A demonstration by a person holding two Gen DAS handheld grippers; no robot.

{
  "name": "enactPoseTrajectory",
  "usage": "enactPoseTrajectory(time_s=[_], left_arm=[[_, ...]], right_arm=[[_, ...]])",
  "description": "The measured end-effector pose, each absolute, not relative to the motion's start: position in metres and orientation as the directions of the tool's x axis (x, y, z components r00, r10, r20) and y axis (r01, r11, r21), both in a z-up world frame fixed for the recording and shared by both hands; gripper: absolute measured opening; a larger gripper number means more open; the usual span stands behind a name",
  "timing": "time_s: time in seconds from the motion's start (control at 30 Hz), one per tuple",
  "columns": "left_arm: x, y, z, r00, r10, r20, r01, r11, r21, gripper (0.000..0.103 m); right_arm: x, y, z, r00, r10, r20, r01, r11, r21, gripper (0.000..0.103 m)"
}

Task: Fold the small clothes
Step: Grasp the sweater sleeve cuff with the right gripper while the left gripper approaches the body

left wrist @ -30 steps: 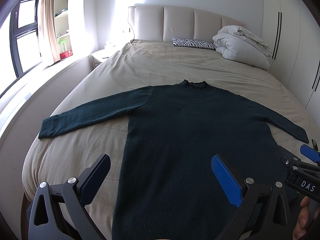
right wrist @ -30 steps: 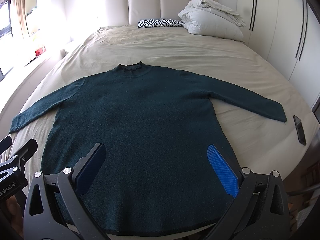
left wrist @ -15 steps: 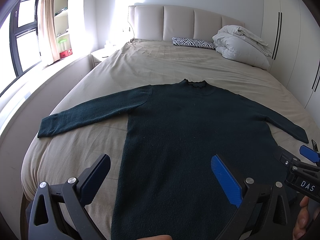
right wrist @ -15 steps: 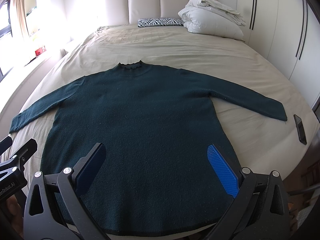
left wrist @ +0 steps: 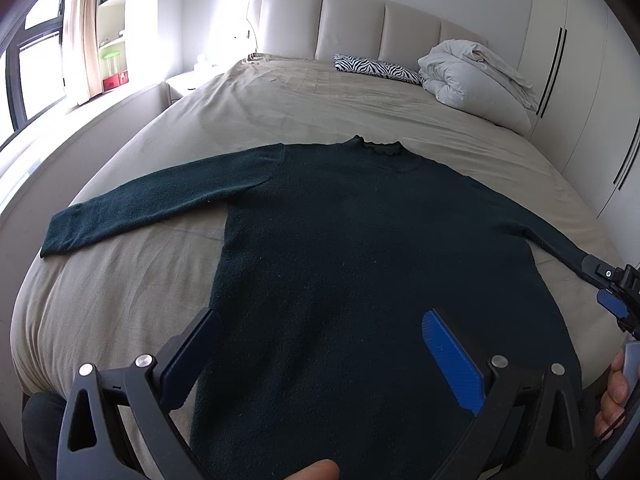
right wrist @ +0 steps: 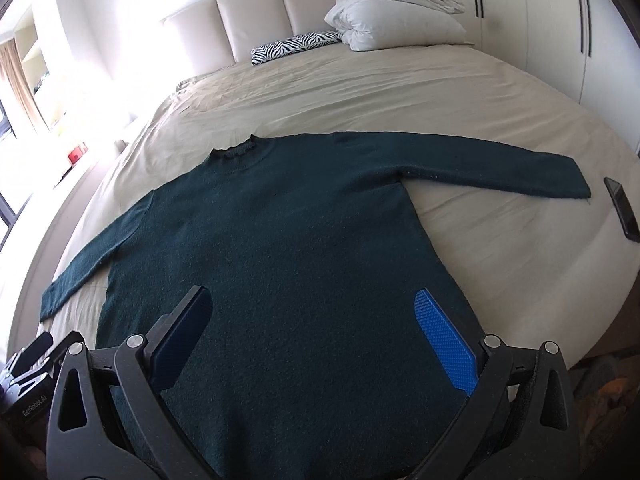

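across the beige bed [left wrist: 132,300], spread flat: dark green sweater [left wrist: 360,260], collar toward the headboard [left wrist: 352,20], both sleeves stretched out sideways. hovering above the hem at the near left, left gripper [left wrist: 320,352], jaws wide apart, holding nothing. hovering over the lower right of the sweater, right gripper [right wrist: 316,340], jaws likewise wide apart and empty. farther back, zebra-print pillow [right wrist: 296,46] beside a folded white duvet [right wrist: 396,16]. at far right, just past the sleeve cuff, a black phone [right wrist: 622,208] lying on the sheet.
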State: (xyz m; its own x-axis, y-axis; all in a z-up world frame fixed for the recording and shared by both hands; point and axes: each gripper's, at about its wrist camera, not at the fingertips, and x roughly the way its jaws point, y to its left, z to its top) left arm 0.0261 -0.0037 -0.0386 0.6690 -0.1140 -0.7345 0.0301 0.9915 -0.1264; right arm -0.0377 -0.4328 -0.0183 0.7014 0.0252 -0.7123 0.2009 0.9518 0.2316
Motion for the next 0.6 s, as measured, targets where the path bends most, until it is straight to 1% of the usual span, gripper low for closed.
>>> enactPoseTrajectory(time_s=[0.13, 0.17, 0.2, 0.23, 0.27, 0.37, 0.4, 0.43, 0.47, 0.5, 0.53, 0.6], left_arm=[[0.046, 0.001, -0.048, 0.661, -0.189, -0.726, 0.028, 0.973, -0.227, 0.103], [0.051, 0.002, -0.05, 0.666, -0.211, -0.715, 0.031, 0.966, -0.256, 0.103], [0.057, 0.002, -0.053, 0.671, -0.234, -0.703, 0.034, 0.958, -0.286, 0.103], [0.064, 0.003, -0.056, 0.67, -0.26, -0.696, 0.034, 0.947, -0.321, 0.103], [0.071, 0.002, -0.06, 0.655, -0.273, -0.704, 0.021, 0.939, -0.344, 0.103], [0.094, -0.011, -0.074, 0.56, -0.295, -0.774, 0.032, 0.941, -0.336, 0.103], [0.099, -0.016, -0.076, 0.55, -0.288, -0.784, 0.036, 0.946, -0.323, 0.103], [0.103, -0.02, -0.077, 0.553, -0.275, -0.786, 0.037, 0.951, -0.307, 0.103], [0.107, -0.023, -0.077, 0.562, -0.267, -0.783, 0.043, 0.954, -0.295, 0.103], [0.111, -0.026, -0.077, 0.567, -0.263, -0.781, 0.049, 0.957, -0.287, 0.103], [0.116, -0.03, -0.078, 0.563, -0.262, -0.784, 0.053, 0.958, -0.283, 0.103], [0.128, -0.033, -0.082, 0.54, -0.281, -0.793, 0.056, 0.952, -0.3, 0.103]], right_arm=[[-0.028, -0.538, -0.032, 0.741, 0.008, -0.672, 0.344, 0.854, 0.39, 0.103], [-0.027, -0.573, -0.04, 0.739, -0.01, -0.673, 0.401, 0.81, 0.428, 0.099], [-0.025, -0.61, -0.048, 0.739, -0.031, -0.673, 0.456, 0.759, 0.465, 0.092], [-0.026, -0.635, -0.053, 0.739, -0.044, -0.672, 0.489, 0.721, 0.491, 0.089], [-0.026, -0.67, -0.062, 0.741, -0.058, -0.669, 0.528, 0.666, 0.527, 0.084], [-0.024, -0.751, -0.089, 0.741, -0.063, -0.669, 0.592, 0.532, 0.605, 0.072], [-0.022, -0.773, -0.099, 0.744, -0.047, -0.667, 0.597, 0.495, 0.631, 0.066], [-0.02, -0.792, -0.109, 0.742, -0.033, -0.67, 0.607, 0.457, 0.65, 0.062], [-0.017, -0.808, -0.118, 0.737, -0.025, -0.675, 0.619, 0.427, 0.659, 0.06], [-0.014, -0.818, -0.124, 0.742, -0.018, -0.671, 0.617, 0.411, 0.671, 0.06], [-0.01, -0.833, -0.13, 0.755, -0.014, -0.655, 0.605, 0.399, 0.689, 0.059], [-0.002, -0.851, -0.139, 0.766, -0.013, -0.642, 0.596, 0.387, 0.703, 0.052]])
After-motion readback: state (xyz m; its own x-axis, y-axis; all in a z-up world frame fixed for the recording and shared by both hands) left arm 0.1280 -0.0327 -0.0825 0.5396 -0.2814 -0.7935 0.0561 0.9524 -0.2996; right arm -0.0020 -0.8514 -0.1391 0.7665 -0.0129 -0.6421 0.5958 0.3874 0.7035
